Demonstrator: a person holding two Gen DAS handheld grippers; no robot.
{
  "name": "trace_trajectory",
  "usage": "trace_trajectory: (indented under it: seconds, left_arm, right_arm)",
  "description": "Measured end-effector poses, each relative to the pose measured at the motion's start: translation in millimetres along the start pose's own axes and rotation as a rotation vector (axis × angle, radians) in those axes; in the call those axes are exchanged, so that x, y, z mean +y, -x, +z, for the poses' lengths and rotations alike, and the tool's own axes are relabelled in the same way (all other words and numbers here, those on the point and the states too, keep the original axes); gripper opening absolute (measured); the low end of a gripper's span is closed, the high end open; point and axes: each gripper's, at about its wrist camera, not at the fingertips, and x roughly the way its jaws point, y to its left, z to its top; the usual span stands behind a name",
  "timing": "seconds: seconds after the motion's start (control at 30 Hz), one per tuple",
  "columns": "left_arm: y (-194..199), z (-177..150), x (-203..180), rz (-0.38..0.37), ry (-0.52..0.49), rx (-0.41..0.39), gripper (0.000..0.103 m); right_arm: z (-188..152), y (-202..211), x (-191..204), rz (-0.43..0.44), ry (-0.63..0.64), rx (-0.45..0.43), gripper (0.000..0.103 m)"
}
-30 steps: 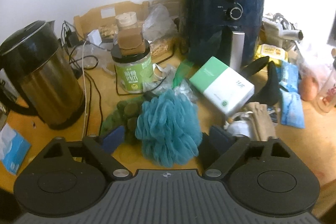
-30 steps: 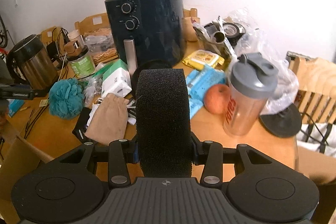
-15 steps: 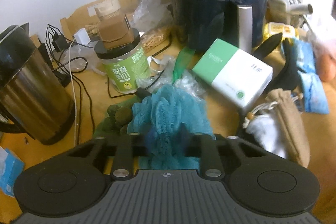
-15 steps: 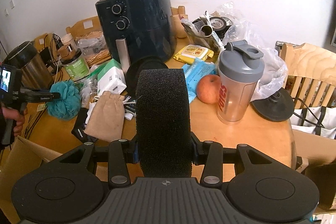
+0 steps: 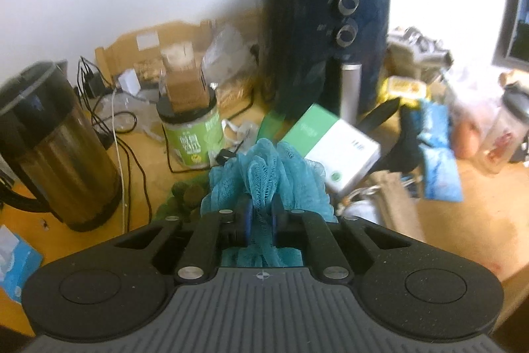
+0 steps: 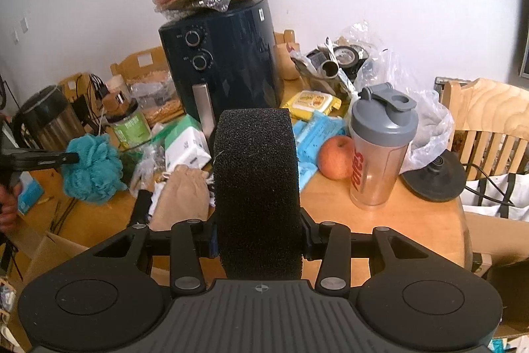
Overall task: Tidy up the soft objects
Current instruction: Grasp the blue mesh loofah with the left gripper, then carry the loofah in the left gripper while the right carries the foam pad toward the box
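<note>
My left gripper [image 5: 261, 220] pinches a teal mesh bath pouf [image 5: 267, 174], its jaws still closing, the mesh squeezed between the pads. The right wrist view shows the same pouf [image 6: 91, 167] hanging off the left gripper [image 6: 71, 158] just above the table's left side. My right gripper [image 6: 259, 240] is shut on a tall black foam sponge [image 6: 256, 171] that stands upright between its fingers. A tan drawstring pouch [image 6: 182, 200] lies on the table in front of the sponge. A dark green soft thing [image 5: 178, 194] lies under the pouf.
A navy air fryer [image 6: 224, 62] stands at the back, a steel kettle [image 5: 49, 148] at the left, and a green jar [image 5: 191, 134] and a white-green box [image 5: 334, 148] behind the pouf. An apple [image 6: 335, 157] and shaker bottle [image 6: 380, 151] sit right. A cardboard box [image 6: 46, 250] is below the table's near edge.
The left gripper's wide-open jaws came together on the teal pouf, and it has risen off the table a little. The right gripper keeps the black sponge.
</note>
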Motion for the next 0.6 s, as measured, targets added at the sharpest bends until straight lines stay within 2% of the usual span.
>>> trace_trajectory:
  seconds: [0.3, 0.47, 0.6]
  left_arm:
    - [78.4, 10.5, -2.0, -0.059, 0.043, -0.093, 0.011]
    - [108.7, 16.0, -9.4, -0.096, 0.045, -0.152, 0.011]
    - [132.1, 15.2, -13.7, -0.130, 0.070, -0.214, 0.011]
  right_arm:
    - [6.3, 20.8, 7.4, 0.004, -0.037, -0.074, 0.046]
    - [11.0, 40.4, 10.2, 0.007, -0.060, -0.120, 0.046]
    - [13.2, 60.3, 18.7, 0.022, -0.031, -0.119, 0.046]
